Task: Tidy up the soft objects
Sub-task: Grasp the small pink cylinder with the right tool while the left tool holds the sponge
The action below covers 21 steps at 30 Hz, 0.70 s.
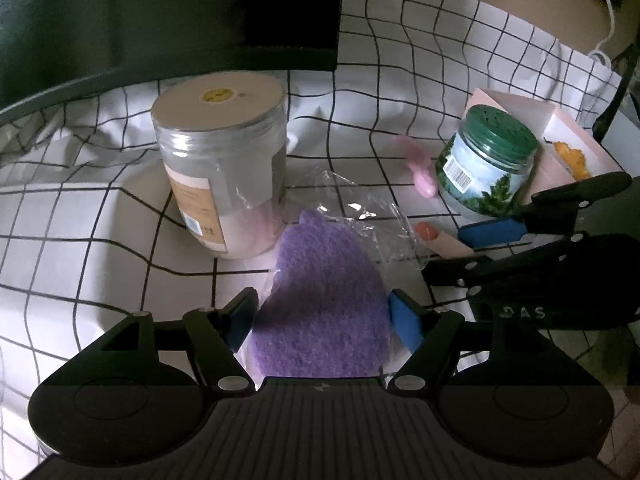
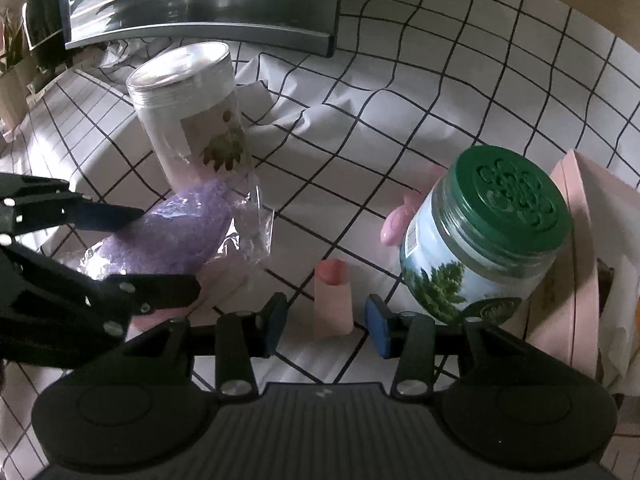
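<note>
A purple sponge lies on the checked cloth, half out of a clear plastic wrapper. My left gripper straddles it with jaws wide and both blue pads against its edges. In the right wrist view the same sponge sits between the left gripper's fingers. A small pink tube with a reddish tip lies between the pads of my right gripper, with a gap on each side. That tube and the right gripper also show at the right of the left wrist view.
A clear jar with a silver lid stands just behind the sponge. A green-lidded jar stands at the right, with a soft pink object behind it and a pink box beside it. A dark screen borders the back.
</note>
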### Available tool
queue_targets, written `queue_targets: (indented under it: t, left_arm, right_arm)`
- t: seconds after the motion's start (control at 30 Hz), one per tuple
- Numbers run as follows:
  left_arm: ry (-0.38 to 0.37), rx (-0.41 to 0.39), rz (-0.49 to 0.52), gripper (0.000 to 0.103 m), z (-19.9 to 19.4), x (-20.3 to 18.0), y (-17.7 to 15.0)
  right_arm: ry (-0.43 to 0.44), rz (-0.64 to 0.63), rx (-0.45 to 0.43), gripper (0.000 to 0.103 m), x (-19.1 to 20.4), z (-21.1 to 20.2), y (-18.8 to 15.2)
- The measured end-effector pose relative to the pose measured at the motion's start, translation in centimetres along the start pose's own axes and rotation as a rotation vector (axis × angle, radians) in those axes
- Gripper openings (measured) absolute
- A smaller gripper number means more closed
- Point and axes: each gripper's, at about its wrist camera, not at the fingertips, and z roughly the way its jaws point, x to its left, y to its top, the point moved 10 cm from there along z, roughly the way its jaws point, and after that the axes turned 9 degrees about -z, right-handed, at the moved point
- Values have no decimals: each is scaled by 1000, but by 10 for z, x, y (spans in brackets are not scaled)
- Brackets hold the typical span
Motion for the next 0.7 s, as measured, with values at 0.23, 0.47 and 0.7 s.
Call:
queue_targets:
  t: [0.23,0.47,0.7]
  left_arm:
    - [-69,108,-174,83,7,15,2]
    - [-50,74,-107,84,6,6,-3]
    - [-34,29,-105,77,-4,7,-2]
  right_arm:
    - [-2,10,-4,44,-2,-1,-2]
    - [-2,15,-16,44,-4,-2,-2]
    - [-13,13,-22,44,-4,-2,-2]
